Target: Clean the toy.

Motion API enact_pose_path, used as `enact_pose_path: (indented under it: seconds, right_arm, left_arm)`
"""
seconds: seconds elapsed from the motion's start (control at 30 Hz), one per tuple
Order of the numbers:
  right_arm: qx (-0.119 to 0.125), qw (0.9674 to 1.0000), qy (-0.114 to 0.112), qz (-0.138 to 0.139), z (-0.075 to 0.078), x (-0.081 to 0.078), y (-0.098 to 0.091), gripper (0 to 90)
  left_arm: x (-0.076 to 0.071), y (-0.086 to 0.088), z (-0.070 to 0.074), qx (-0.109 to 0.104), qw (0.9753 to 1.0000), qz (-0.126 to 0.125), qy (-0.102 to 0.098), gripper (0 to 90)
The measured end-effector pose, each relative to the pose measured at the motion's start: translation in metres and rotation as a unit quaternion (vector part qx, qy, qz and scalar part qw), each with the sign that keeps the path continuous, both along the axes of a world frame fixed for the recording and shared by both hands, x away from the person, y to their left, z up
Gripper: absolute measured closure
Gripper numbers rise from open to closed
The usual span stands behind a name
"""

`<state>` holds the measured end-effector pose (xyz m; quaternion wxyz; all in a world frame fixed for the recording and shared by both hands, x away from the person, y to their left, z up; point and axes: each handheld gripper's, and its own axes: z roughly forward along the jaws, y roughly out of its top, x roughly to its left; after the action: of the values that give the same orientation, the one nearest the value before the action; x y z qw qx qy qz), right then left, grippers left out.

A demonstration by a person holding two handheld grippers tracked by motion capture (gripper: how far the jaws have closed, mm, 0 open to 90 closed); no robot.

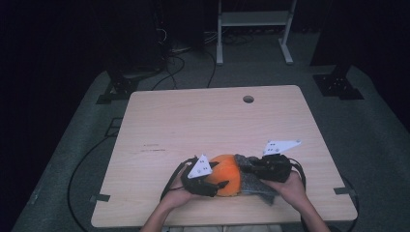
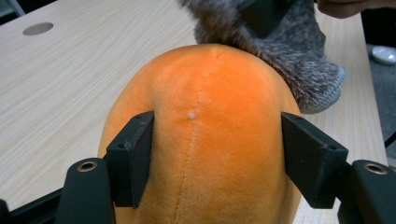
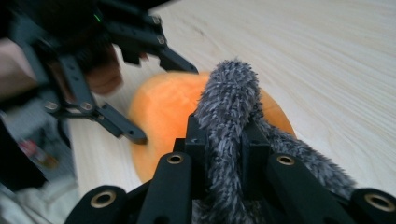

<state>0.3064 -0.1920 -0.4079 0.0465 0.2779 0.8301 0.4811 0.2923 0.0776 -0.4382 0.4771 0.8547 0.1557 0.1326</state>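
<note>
On the near part of the wooden table, slightly right of centre, an orange plush ball lies between the two hands with a grey fuzzy sock at its right side. The step in hand looks like pulling the sock over the ball — or getting it started. The left gripper straddles the ball, its jaws spread to either flank and touching the plush, steadying it. The right gripper is pinched tight on a fold of the sock, held against the ball's top. Next, I judge, the right hand must draw the cuff across — without the ball rolling free.
</note>
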Motion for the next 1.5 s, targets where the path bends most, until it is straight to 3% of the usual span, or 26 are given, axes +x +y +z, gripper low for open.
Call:
enact_pose_path:
  seconds: [0.1,0.2,0.27,0.33,0.37,0.47,0.53,0.63,0.7,0.8,0.9,0.97,1.0,1.03,1.13,1.2,1.27,1.3,1.37,1.43,1.5]
  right_arm:
    - [-0.013,0.9998,0.014,-0.001,-0.013,0.000,-0.003,76.5]
    - [-0.053,0.9985,0.005,-0.008,-0.015,-0.006,-0.007,76.7]
    - [-0.035,0.9993,-0.005,-0.009,-0.008,-0.010,-0.007,76.7]
    - [-0.002,0.9998,-0.019,0.010,0.003,-0.013,-0.001,76.5]
    - [-0.003,0.9995,-0.026,0.015,0.006,-0.014,0.004,76.3]
    - [-0.046,0.9981,-0.035,0.018,0.000,-0.015,0.013,76.5]
    - [-0.059,0.9977,-0.030,0.017,-0.005,-0.013,0.009,76.8]
    - [-0.112,0.9920,-0.059,0.008,-0.004,-0.018,0.005,76.8]
    - [-0.074,0.9963,-0.042,0.007,-0.001,-0.016,0.001,76.8]
    - [-0.046,0.9980,-0.041,0.014,0.003,-0.013,0.004,76.6]
    - [-0.057,0.9978,-0.031,0.017,-0.005,-0.011,0.005,76.5]
    - [-0.056,0.9981,-0.024,0.011,-0.007,-0.012,0.000,76.5]
    - [-0.059,0.9979,-0.025,0.008,-0.007,-0.012,-0.003,76.5]
    - [-0.057,0.9981,-0.023,0.005,-0.006,-0.012,-0.005,76.5]
    - [-0.036,0.9988,-0.032,0.007,0.002,-0.014,-0.001,76.4]
    - [-0.014,0.9989,-0.039,0.023,0.009,-0.017,0.007,76.2]
    - [-0.037,0.9978,-0.048,0.026,0.008,-0.018,0.014,76.2]
    - [-0.045,0.9975,-0.049,0.026,0.005,-0.017,0.014,76.3]
    - [-0.052,0.9975,-0.044,0.018,0.000,-0.015,0.008,76.5]
    - [-0.054,0.9977,-0.041,0.009,0.000,-0.015,0.002,76.4]
    - [-0.040,0.9983,-0.043,0.008,0.004,-0.016,0.002,76.3]
  left_arm:
    - [-0.001,0.001,0.000,0.001,1.0000,-0.007,-0.002,30.9]
    - [-0.001,0.000,0.000,0.004,1.0000,-0.005,-0.002,30.9]
    - [-0.001,-0.002,0.000,-0.001,1.0000,0.002,-0.004,30.8]
    - [-0.001,-0.004,-0.002,-0.005,0.9999,0.008,-0.005,30.9]
    - [-0.001,-0.004,-0.002,-0.004,0.9999,0.009,-0.008,30.9]
    - [-0.001,-0.003,-0.001,-0.003,1.0000,0.006,-0.005,30.7]
    - [-0.003,-0.005,0.000,0.000,1.0000,0.006,-0.007,30.3]
    - [-0.005,-0.009,0.001,0.003,0.9999,0.004,-0.014,30.0]
    - [-0.005,-0.011,0.001,0.001,0.9999,0.004,-0.014,29.0]
    - [-0.004,-0.010,0.002,-0.005,1.0000,0.002,-0.007,25.5]
    - [0.004,0.002,0.009,-0.054,0.9982,0.007,0.024,17.8]
    - [0.011,0.008,0.008,-0.055,0.9965,0.034,0.053,13.1]
    - [0.014,0.009,0.005,-0.055,0.9953,0.032,0.074,13.5]
    - [0.014,0.008,0.001,-0.055,0.9949,0.031,0.079,15.8]
    - [0.008,0.002,0.002,-0.035,0.9978,0.029,0.049,26.5]
    - [0.004,-0.002,0.006,-0.021,0.9990,0.029,0.028,30.8]
    - [0.002,-0.002,0.008,-0.014,0.9995,0.020,0.021,30.8]
    - [0.003,0.001,0.008,-0.020,0.9993,0.018,0.025,29.0]
    - [0.010,0.006,0.007,-0.044,0.9969,0.023,0.061,21.5]
    - [0.015,0.006,0.002,-0.055,0.9941,0.030,0.089,15.5]
    - [0.012,0.001,-0.001,-0.044,0.9961,0.033,0.069,18.3]
